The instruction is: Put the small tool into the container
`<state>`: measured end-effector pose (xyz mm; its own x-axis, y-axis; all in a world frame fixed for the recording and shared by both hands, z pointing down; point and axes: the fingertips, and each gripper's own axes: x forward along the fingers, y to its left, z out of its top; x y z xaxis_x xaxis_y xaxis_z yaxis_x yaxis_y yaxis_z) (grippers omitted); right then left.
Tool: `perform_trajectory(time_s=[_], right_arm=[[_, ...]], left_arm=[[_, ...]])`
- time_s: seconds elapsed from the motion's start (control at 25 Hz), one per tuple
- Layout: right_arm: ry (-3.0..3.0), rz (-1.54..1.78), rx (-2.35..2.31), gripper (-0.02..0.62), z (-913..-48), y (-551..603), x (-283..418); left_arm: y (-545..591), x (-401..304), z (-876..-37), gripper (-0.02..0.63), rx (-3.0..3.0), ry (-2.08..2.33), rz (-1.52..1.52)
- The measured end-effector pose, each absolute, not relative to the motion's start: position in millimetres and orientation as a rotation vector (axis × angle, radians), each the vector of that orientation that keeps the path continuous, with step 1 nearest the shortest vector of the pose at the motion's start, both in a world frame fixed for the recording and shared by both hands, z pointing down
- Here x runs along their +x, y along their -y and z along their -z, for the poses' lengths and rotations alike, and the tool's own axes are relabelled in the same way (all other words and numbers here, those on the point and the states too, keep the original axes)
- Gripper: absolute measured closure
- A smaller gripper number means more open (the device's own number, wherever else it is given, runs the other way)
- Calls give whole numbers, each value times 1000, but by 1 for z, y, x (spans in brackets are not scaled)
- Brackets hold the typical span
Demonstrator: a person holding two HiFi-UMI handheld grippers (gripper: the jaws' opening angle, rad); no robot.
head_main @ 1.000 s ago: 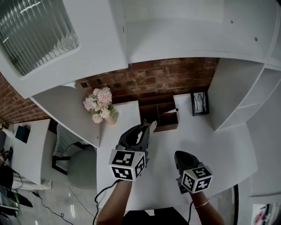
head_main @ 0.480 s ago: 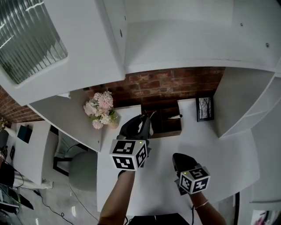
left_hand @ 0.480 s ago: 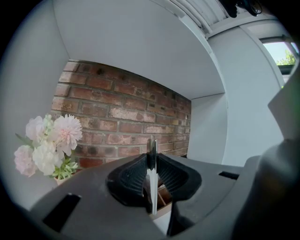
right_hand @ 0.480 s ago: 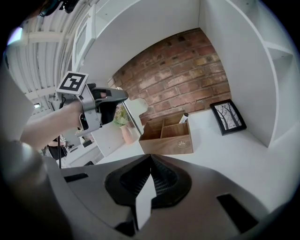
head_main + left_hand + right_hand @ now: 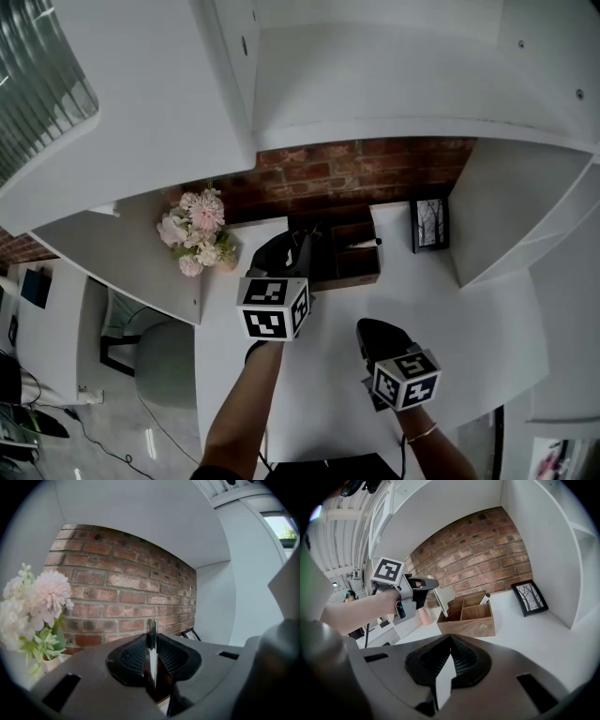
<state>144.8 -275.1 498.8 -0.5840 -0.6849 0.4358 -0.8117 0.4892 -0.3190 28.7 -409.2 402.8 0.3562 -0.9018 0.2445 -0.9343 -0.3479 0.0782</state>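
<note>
My left gripper (image 5: 304, 244) is shut on the small tool (image 5: 440, 601), a thin flat metal blade seen edge-on between the pads in the left gripper view (image 5: 151, 652). In the right gripper view the blade slants down from the left gripper (image 5: 429, 584) to the left rim of the wooden container (image 5: 469, 619). I cannot tell whether its tip is inside. The container (image 5: 358, 269), divided into compartments, stands against the brick wall. My right gripper (image 5: 368, 335) hovers low over the table, nearer the person, shut with nothing in it (image 5: 450, 641).
A marker (image 5: 486, 598) leans in the container's back right compartment. A framed picture (image 5: 427, 222) stands to its right, by the white side wall. Pink flowers (image 5: 192, 239) in a vase (image 5: 424, 616) stand to its left. White shelving hangs overhead.
The left gripper has carried the tool forward, from in front of the container to over its left side. The right gripper has stayed nearly in place.
</note>
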Motion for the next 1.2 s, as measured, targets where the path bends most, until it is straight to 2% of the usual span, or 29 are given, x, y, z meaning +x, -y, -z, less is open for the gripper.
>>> perform_trajectory(time_s=[0.64, 1.2], right_arm=[[2442, -688, 1315, 591, -501, 282, 140], [2409, -714, 1337, 591, -507, 273, 147]], left_arm=[[413, 37, -455, 529, 2372, 1553, -344], [419, 40, -468, 528, 2347, 1456, -358]])
